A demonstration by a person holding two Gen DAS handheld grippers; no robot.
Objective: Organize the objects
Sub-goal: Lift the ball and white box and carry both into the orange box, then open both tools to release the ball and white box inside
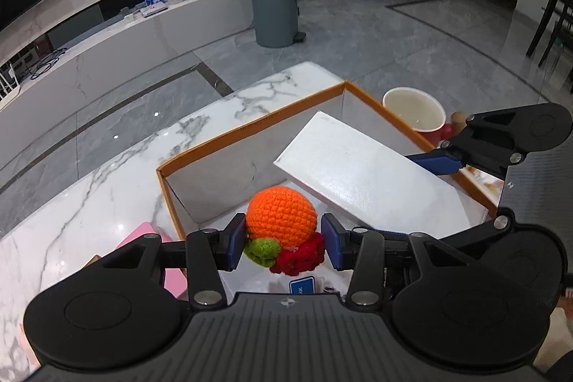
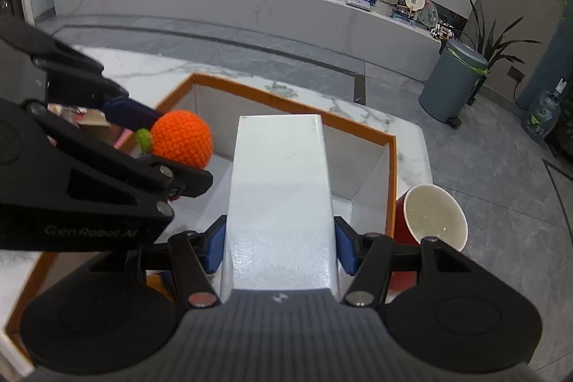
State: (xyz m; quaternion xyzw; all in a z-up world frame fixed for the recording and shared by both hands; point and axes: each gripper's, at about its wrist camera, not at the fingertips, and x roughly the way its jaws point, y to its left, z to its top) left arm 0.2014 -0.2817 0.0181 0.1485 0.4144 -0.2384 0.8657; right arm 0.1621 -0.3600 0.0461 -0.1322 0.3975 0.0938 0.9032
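The left gripper (image 1: 284, 240), matte black with ribbed housing and round hinge discs, fills the foreground of its own view. Its blue pads pinch a crocheted ball (image 1: 282, 215): a knobbly orange sphere of looped yarn with a green leaf tuft and a red knitted bit beneath. The ball hangs above the near corner of an open tray (image 1: 250, 127), a shallow cardboard rectangle with an orange rim and pale grey inner walls.

The right gripper (image 2: 281, 247), of the same black build, clamps a white box (image 2: 283, 188) between its blue pads. The box is a smooth, faintly glossy slab with crisp edges, tilted so its far end dips toward the inside of the tray. In the left view the same box lies slantwise across the tray, just beside the ball.

The tray sits on a white marble table (image 1: 107, 188) veined in grey, polished enough to catch light spots. Just outside the tray's right wall stands a round cup (image 2: 435, 217), red outside and cream inside, seemingly holding clear liquid. A flat pink thing (image 1: 143, 235) lies on the marble to the tray's left, partly hidden behind the gripper.
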